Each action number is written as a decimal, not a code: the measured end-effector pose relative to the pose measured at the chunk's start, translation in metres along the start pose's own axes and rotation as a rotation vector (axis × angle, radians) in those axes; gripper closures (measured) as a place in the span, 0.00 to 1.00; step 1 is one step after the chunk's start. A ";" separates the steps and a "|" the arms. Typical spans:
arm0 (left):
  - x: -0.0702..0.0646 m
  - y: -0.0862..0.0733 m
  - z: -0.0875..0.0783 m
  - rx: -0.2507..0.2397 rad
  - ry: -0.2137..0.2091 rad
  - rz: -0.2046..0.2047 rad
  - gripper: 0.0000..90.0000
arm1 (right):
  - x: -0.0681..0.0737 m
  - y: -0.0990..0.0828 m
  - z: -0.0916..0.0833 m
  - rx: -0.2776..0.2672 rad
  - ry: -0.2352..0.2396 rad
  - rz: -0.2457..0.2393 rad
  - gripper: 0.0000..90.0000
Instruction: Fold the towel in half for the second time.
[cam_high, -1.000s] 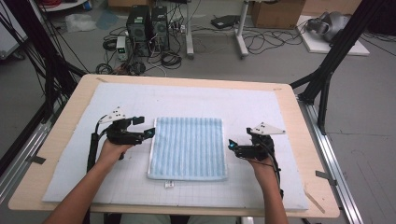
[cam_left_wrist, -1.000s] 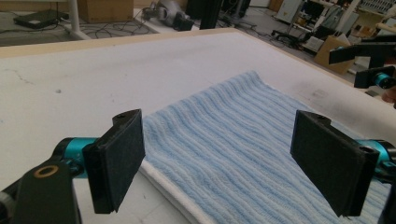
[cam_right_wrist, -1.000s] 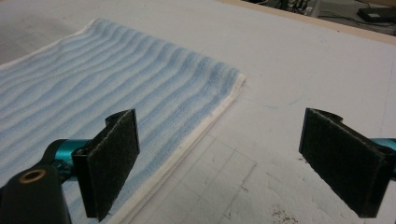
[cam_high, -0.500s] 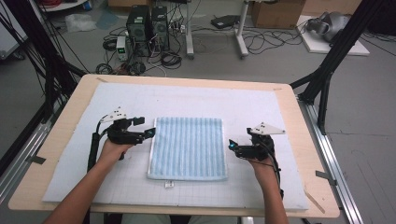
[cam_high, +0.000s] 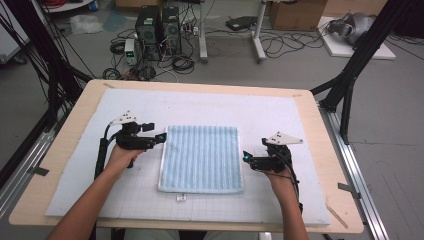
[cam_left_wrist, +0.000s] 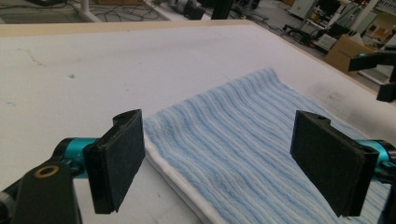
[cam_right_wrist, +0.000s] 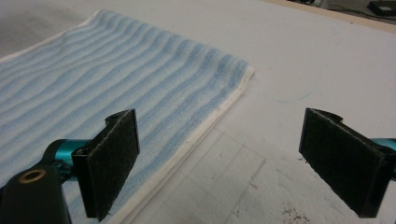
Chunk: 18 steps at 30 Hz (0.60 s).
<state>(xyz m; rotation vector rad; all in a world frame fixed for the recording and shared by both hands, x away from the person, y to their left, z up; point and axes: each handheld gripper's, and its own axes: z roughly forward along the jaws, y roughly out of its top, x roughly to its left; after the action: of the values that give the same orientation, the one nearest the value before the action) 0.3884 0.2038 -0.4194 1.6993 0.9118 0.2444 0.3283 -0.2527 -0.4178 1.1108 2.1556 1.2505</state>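
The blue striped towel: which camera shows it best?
The high view: the whole towel lies flat and folded between the two grippers, every edge visible. The left gripper view shows its far left corner up close; the right gripper view shows its right edge.

overhead forward-down, gripper views low, sharing towel (cam_high: 201, 158)

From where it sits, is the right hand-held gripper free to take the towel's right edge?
Probably yes. The right hand-held gripper sits beside the towel, jaws wide open, with the white hem just ahead on the bare mat. Nothing lies between them.
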 end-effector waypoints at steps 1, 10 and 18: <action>0.002 0.003 0.001 0.003 0.006 -0.003 0.20 | 0.000 0.000 0.000 -0.001 0.002 0.003 0.13; 0.008 0.024 0.017 0.047 0.047 0.012 0.21 | -0.001 0.000 0.000 0.001 0.006 0.020 0.13; 0.024 0.024 0.046 0.145 0.106 0.017 0.30 | -0.001 0.000 0.000 0.002 0.005 0.018 0.13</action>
<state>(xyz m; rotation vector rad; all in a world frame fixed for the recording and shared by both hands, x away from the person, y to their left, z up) 0.4422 0.1844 -0.4202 1.8429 1.0140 0.2879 0.3289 -0.2534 -0.4184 1.1312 2.1555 1.2611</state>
